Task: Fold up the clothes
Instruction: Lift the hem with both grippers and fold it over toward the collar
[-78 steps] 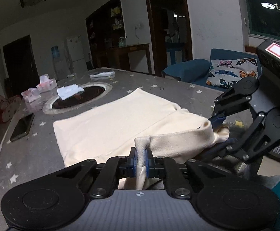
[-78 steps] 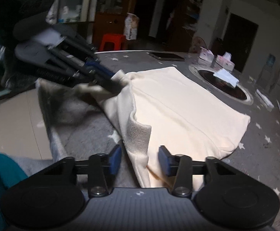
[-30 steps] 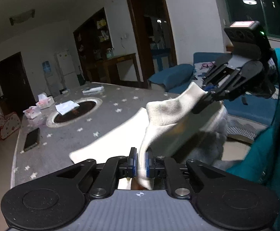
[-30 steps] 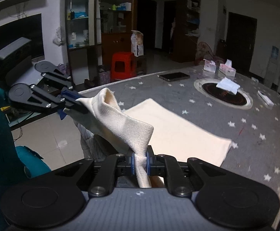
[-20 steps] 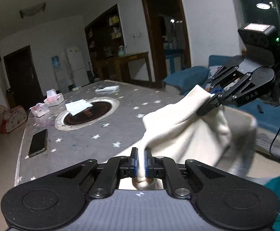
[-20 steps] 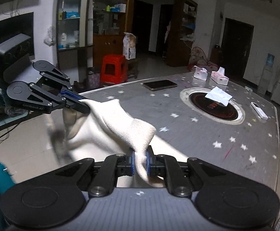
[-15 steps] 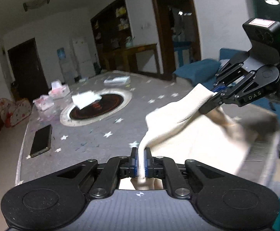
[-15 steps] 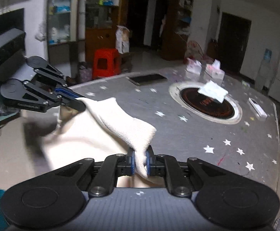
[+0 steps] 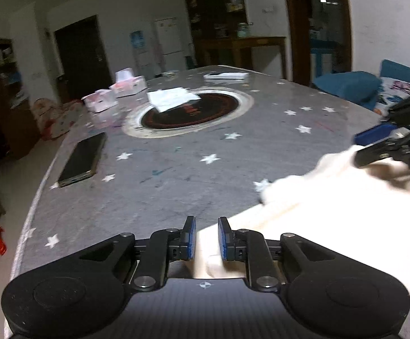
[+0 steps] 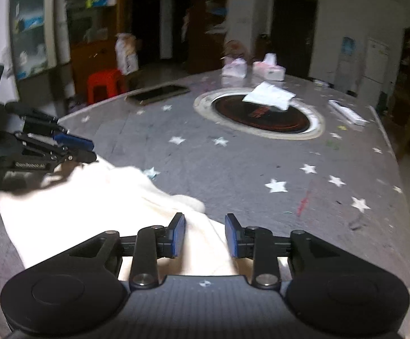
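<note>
A cream garment (image 9: 331, 220) lies folded over itself on the grey star-patterned table (image 9: 176, 175). In the left wrist view my left gripper (image 9: 207, 238) hovers low over the garment's near corner. Its jaws are opening; the cloth lies between the blue pads without being pinched. My right gripper (image 9: 365, 148) shows at the far right over the other end of the fold. In the right wrist view the right gripper (image 10: 205, 237) is also opening, with the garment (image 10: 92, 212) lying loose under and between its pads. The left gripper (image 10: 89, 149) sits at the left.
A dark phone (image 9: 80, 159) lies near the table's left edge. Farther back are a round black hotplate (image 9: 193, 113) with a white tissue (image 9: 172, 99) on it, pink tissue boxes (image 9: 125, 84) and a white remote (image 9: 224, 75). A red stool (image 10: 104, 84) stands beyond the table.
Both grippers carried the garment's raised edge forward and down onto the table, folding it over. Their jaws, earlier pinched on the cloth, have parted and let it go.
</note>
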A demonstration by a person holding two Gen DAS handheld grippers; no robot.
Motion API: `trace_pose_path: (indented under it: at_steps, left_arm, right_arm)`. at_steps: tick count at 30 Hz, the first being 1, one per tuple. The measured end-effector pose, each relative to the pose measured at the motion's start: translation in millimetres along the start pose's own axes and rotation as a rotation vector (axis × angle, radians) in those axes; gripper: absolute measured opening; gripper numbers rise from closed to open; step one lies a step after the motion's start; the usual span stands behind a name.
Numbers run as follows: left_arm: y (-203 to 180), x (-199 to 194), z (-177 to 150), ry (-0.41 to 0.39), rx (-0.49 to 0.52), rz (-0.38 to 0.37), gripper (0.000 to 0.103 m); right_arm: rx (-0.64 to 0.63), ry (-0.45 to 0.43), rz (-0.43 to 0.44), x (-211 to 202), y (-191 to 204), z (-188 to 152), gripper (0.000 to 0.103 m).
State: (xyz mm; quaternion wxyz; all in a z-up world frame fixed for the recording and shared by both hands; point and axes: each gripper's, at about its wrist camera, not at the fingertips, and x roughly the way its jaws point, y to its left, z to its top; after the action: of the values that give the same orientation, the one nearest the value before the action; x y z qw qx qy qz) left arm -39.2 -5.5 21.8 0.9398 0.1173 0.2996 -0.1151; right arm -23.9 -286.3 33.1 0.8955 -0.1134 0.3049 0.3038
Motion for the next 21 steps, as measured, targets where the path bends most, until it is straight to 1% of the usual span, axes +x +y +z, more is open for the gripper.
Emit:
trace_pose_path:
  at_steps: [2,4,6,8,9,12,16,17,21]
  left_arm:
    - [-2,-11,4,-0.023,-0.031,-0.015,0.019]
    - [-7,-21,10,-0.044,-0.061,-0.065,0.017]
    - [-19,-23,16,-0.039,-0.066,-0.120,0.017]
    - [-32,-23,22,-0.029,-0.066,-0.176,0.017]
    - [-37,-19,25,-0.017,-0.065,-0.188,0.017]
    - [-49,-3,29,0.030,-0.068,-0.192,0.017]
    - [-51,18,29,0.083,-0.095,-0.174,0.017]
    - [-51,20,29,0.084,-0.095,-0.170,0.017]
    - [-49,17,27,0.075,-0.105,-0.168,0.017]
  right_arm:
    - [0.018,-0.013,0.011,-10,2,-1,0.028]
    - [0.026,-0.018,0.030,-16,5,-2,0.027]
    - [0.029,-0.018,0.051,-18,8,-1,0.023]
    - [0.029,-0.011,0.067,-12,11,2,0.020]
    - [0.028,-0.007,0.070,-8,13,5,0.020]
    - [0.032,0.008,0.060,7,12,11,0.019]
    - [0.051,0.031,0.046,26,8,9,0.018]
    - [0.049,0.028,0.042,27,7,9,0.016]
    - [0.056,0.013,0.025,17,6,7,0.016]
